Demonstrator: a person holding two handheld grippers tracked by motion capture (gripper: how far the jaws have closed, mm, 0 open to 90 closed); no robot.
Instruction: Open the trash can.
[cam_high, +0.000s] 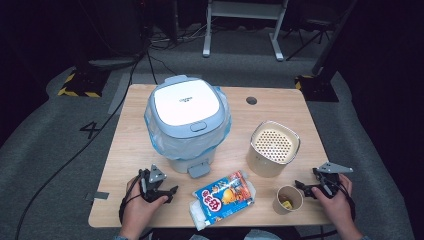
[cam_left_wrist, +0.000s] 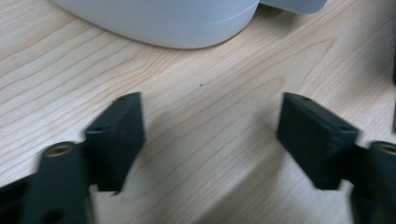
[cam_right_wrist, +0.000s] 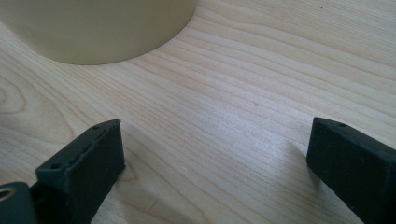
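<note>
Matt pale wood table (cam_high: 280, 112), glossy plastic snack bag (cam_high: 223, 198).

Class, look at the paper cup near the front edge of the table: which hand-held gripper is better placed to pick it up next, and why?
The right hand-held gripper. It sits just beside the paper cup, jaws open and empty. The left hand-held gripper is beyond the snack packet.

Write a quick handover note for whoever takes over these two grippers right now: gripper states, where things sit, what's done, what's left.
Left gripper: open, empty, resting near the table's front edge, beside the snack packet.
Right gripper: open, empty, right next to the paper cup, which has scraps inside.
Pedal bin: lid shut, blue liner fitted, centre of table. Beige perforated container stands behind the cup.
Done: nothing gripped or moved, as far as visible.
Left: probably bin the packet and cup contents; the lid needs opening first.
</note>
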